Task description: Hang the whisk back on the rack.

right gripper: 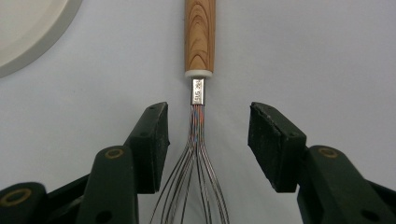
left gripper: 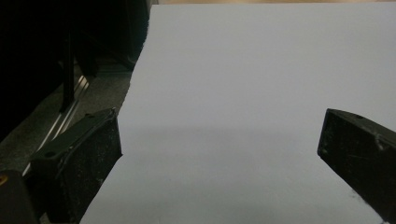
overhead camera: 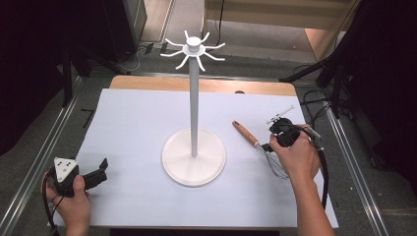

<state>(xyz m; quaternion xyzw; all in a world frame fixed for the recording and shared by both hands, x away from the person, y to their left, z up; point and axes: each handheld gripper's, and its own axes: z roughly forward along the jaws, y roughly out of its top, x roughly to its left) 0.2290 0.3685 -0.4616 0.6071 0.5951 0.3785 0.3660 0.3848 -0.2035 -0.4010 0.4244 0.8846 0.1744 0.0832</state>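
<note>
A whisk with a wooden handle and steel wires lies flat on the white sheet, right of the stand. My right gripper hangs over it, open, its jaws on either side of the wire neck just below the metal collar, not touching it. In the high view my right gripper is held in a hand above the whisk's wire end. A white hook stand rises from a round base at the table's middle. My left gripper rests at the front left, open and holding nothing.
The white sheet covers most of the wooden table. The stand's top carries several curved hooks. Metal rails run along both table sides, with cables and dark tripod legs on the floor beyond. The sheet's left edge lies near my left gripper.
</note>
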